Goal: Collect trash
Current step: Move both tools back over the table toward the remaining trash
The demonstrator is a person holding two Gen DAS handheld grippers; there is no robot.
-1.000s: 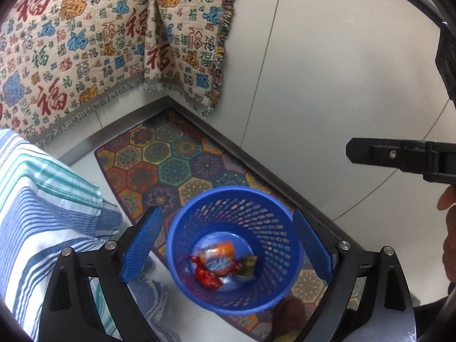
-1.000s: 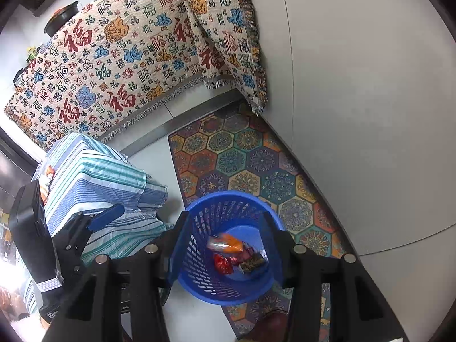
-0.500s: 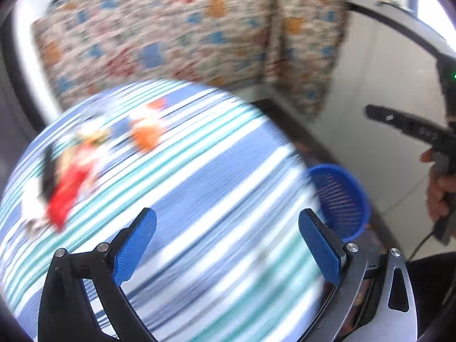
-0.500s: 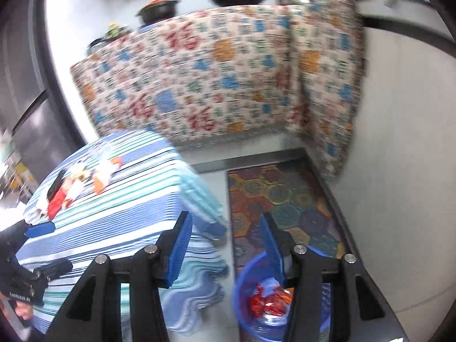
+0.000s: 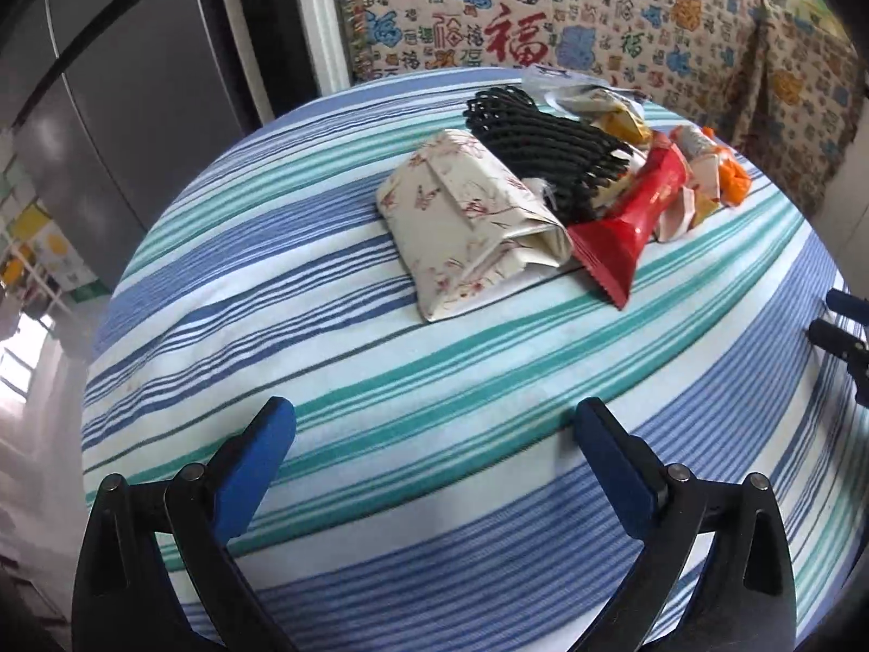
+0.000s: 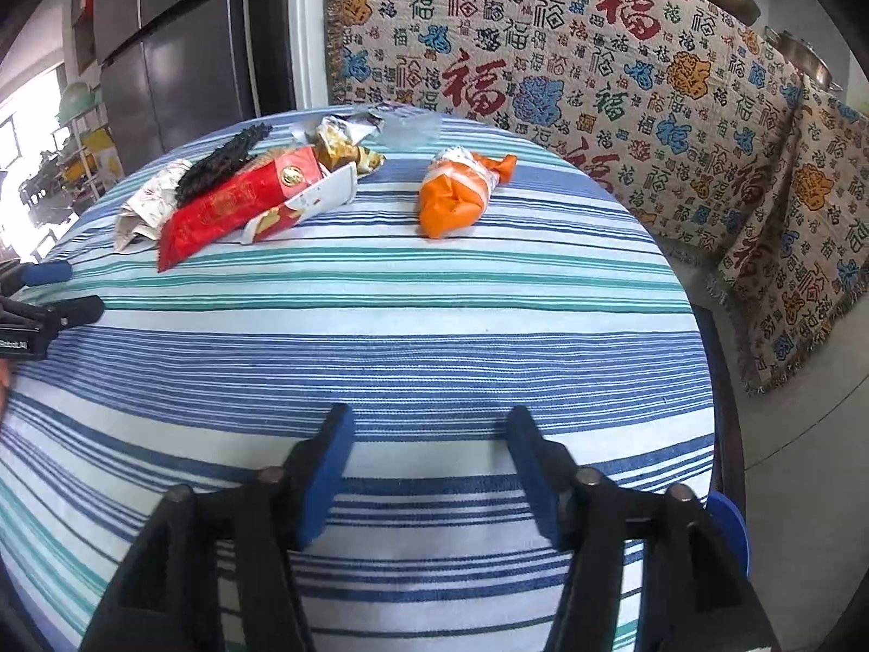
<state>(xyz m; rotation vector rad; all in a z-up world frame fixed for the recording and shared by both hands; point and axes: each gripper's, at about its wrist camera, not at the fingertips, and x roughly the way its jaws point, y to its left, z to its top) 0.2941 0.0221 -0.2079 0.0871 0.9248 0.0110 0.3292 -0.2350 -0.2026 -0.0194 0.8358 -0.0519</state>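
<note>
Your left gripper (image 5: pixel 434 434) hangs over the near edge of the striped table (image 5: pixel 380 380) with its blue fingers spread wide and nothing between them, and your right gripper (image 6: pixel 429 445) does the same at the near right edge, fingers apart and empty. Across the far side of the table, from left to right, lie a folded floral paper packet (image 5: pixel 467 217), a black mesh net (image 5: pixel 543 146) resting on its far end, a red wrapper (image 5: pixel 635 212) touching both, some white and gold wrappers (image 6: pixel 337 163) behind it, and an orange wrapper (image 6: pixel 456 195) lying apart toward the far right edge.
</note>
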